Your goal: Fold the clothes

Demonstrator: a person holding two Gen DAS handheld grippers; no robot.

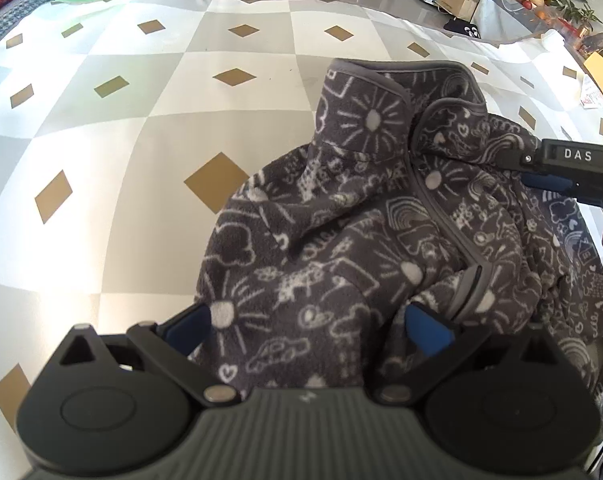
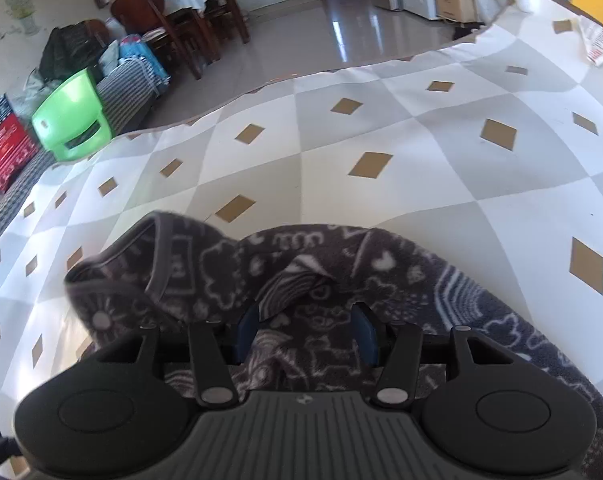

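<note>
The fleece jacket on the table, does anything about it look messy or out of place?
Yes. The fleece jacket sits bunched in a heap on the checkered tablecloth, collar standing up and front edge twisted, not flat for folding. Both the left claw and the right claw have fabric between their fingers.

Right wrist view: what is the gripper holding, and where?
The right gripper grips the dark grey patterned fleece garment by a bunched fold of its body.

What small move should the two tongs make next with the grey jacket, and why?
Probably lift and draw the two tongs apart. The fleece jacket lies bunched on the checked cloth, and both the left tongs and the right tongs have fabric between them, so spreading would flatten it.
</note>
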